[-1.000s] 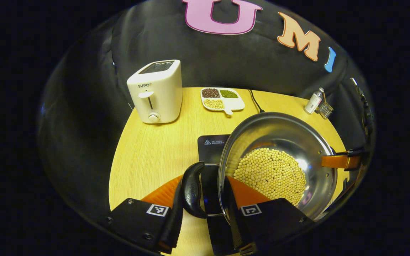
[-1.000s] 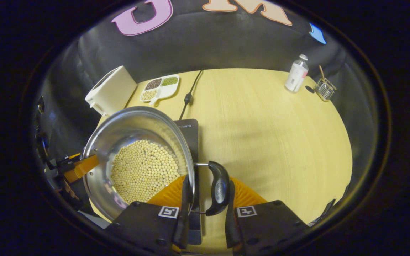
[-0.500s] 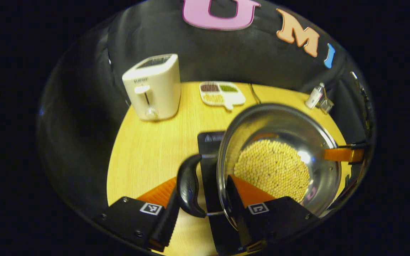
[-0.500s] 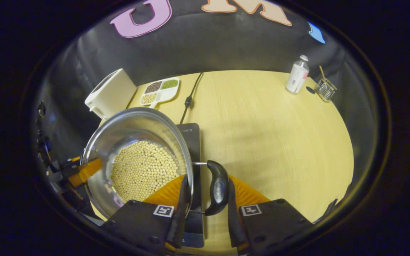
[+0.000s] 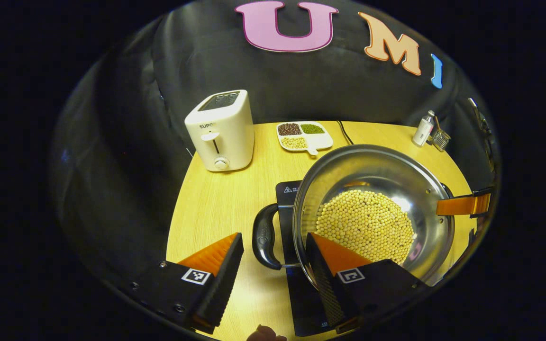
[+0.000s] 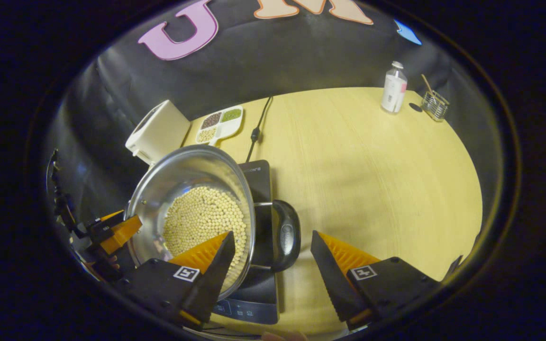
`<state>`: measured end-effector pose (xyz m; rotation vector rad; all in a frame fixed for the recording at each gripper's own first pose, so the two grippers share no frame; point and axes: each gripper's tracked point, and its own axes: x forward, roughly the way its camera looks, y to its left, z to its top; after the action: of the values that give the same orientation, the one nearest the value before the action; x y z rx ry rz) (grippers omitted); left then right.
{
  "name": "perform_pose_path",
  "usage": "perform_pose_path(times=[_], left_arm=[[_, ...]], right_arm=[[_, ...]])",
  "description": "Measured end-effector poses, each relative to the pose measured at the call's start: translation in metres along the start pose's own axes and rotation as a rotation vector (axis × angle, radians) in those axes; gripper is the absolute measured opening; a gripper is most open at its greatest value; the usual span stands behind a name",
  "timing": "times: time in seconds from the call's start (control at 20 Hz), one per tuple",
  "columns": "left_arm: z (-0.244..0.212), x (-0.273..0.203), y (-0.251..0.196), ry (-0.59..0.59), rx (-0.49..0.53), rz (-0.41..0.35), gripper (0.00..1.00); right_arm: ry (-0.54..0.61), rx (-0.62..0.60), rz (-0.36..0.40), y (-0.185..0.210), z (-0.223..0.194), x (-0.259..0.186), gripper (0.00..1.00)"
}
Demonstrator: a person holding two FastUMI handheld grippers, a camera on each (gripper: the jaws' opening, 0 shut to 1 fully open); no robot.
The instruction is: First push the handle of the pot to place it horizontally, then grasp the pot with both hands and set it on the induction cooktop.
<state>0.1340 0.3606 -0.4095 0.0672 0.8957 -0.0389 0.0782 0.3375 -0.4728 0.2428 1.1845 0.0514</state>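
The pot (image 5: 372,213), filled with pale beans (image 5: 365,225), is seen resting on the cooktop (image 5: 288,189) near the front edge of the table (image 5: 216,208), so the placing is judged as done. Both claws are released: the left gripper (image 5: 273,265) is spread wide around the left handle (image 5: 264,236) without touching it, and the right gripper (image 6: 273,265) is spread the same way around the right handle (image 6: 286,234). Only the withdrawal seems to be left. At the back edge a toaster (image 5: 221,130), a tray (image 5: 304,135) and a cord (image 6: 256,128) are placed, and a bottle (image 6: 393,87) in the far right corner; nothing is standing in the way.
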Motion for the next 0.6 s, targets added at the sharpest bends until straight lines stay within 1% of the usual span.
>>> perform_pose_path(times=[0.1, 0.3, 0.35, 0.5, 0.55, 0.6], left_arm=[[0.006, -0.009, -0.006, -0.027, 0.002, 0.003, 0.81], [0.021, -0.025, -0.037, -0.074, 0.033, -0.034, 0.81], [0.023, -0.026, -0.047, -0.081, 0.044, -0.045, 0.81], [0.025, -0.031, -0.077, -0.077, 0.066, -0.046, 0.81], [0.027, -0.035, -0.088, -0.08, 0.065, -0.042, 0.81], [0.028, -0.039, -0.101, -0.083, 0.058, -0.04, 0.81]], right_arm=[[-0.014, 0.019, -0.001, -0.009, 0.002, -0.007, 0.96], [-0.059, 0.078, 0.01, -0.03, 0.013, -0.026, 0.96], [-0.07, 0.086, 0.011, -0.038, 0.015, -0.029, 0.99], [-0.093, 0.087, 0.0, -0.073, 0.022, -0.037, 0.99], [-0.1, 0.091, 0.0, -0.085, 0.023, -0.041, 0.95], [-0.106, 0.097, 0.004, -0.098, 0.025, -0.045, 0.96]])
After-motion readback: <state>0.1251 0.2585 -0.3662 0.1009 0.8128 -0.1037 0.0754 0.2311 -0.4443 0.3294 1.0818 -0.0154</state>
